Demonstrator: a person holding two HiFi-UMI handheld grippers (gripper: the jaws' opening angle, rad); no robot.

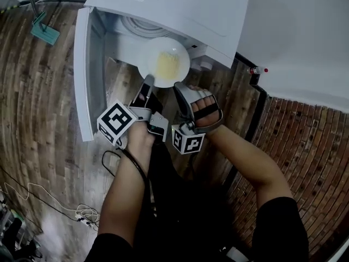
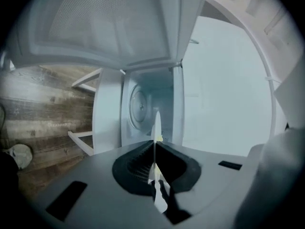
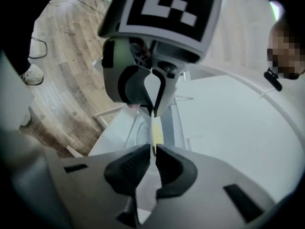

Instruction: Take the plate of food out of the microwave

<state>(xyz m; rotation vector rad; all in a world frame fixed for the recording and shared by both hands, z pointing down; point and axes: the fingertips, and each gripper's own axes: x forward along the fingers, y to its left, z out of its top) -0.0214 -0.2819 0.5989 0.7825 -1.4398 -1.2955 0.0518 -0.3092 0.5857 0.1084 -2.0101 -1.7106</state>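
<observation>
A: Where's the plate (image 1: pixel 183 55) rn?

B: Right at the mouth of the microwave (image 1: pixel 174 7), about half out past its front edge. The door (image 1: pixel 83 75) is swung wide to the microwave's left. Food (image 1: pixel 167 64) sits mid-plate, yellow, can't tell what it is.

A: Tongs?

B: Both are on the rim side facing away from the microwave. Left tongs (image 1: pixel 148 83) are pinched nearly flat on the rim, seen edge-on btwn the pads. Right tongs (image 1: pixel 180 89) are narrow too, w/ the rim btwn the pads and the pads look to be on it. Left ones sit toward the door, right ones just beside them.

A: What could go wrong?

B: Imo the main one is tip. Both bites are on the same near arc, nothing holds the side inside the microwave. Once that far edge clears the cavity it could sag, and the food would slide off twd the microwave or the floor (image 1: pixel 43 119). Also a thin smooth rim in a shallow bite could slip or pivot if either grip slackens. A pull skewed twd the door might clip it.

A: Which way's it pointing?

B: Round, so no real long axis. Face up, approx level. The food patch looks longer along the in-out line of the microwave.
</observation>
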